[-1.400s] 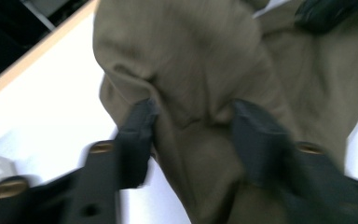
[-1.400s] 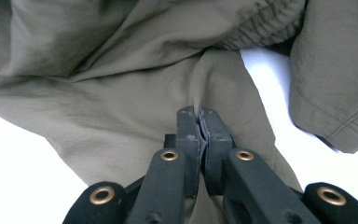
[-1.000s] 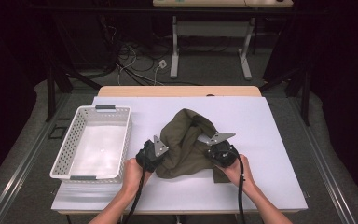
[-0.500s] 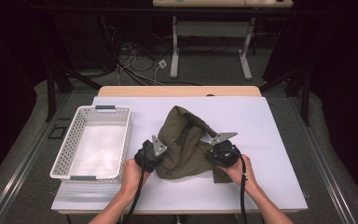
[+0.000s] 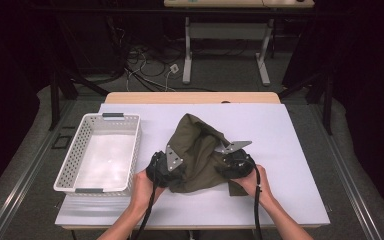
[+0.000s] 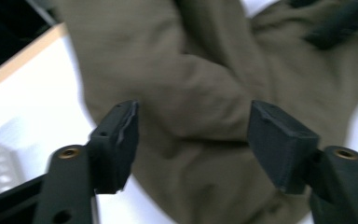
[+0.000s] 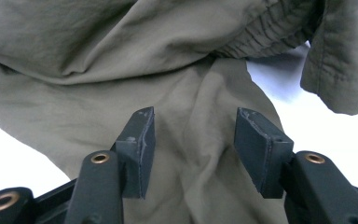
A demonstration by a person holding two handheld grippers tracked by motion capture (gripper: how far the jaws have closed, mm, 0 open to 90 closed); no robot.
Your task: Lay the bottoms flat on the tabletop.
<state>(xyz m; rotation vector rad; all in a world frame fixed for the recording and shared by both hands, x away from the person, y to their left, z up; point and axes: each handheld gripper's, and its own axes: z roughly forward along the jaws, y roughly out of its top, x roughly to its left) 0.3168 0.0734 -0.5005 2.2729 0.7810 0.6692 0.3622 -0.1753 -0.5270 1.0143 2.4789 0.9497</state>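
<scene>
An olive-green garment (image 5: 200, 155) lies crumpled in the middle of the white table top (image 5: 290, 150). My left gripper (image 5: 166, 169) sits at its left edge and my right gripper (image 5: 235, 164) at its right edge, each in a hand. In the left gripper view the jaws have just been opening; the left gripper (image 6: 193, 135) stands open above the cloth (image 6: 205, 84), nothing pinched. The right gripper (image 7: 193, 140) has also just been opening and hovers open over the folded fabric (image 7: 121, 70), whose elastic hem (image 7: 270, 32) shows at the upper right.
A white perforated basket (image 5: 67, 167) with nothing in it stands at the table's left side. Bare table surface lies to the right of the garment and along the front edge. Desk legs and cables sit on the dark floor behind.
Both grippers have opened and let go of the garment. The cloth has settled lower and flatter on the table. The left hand has shifted slightly.
</scene>
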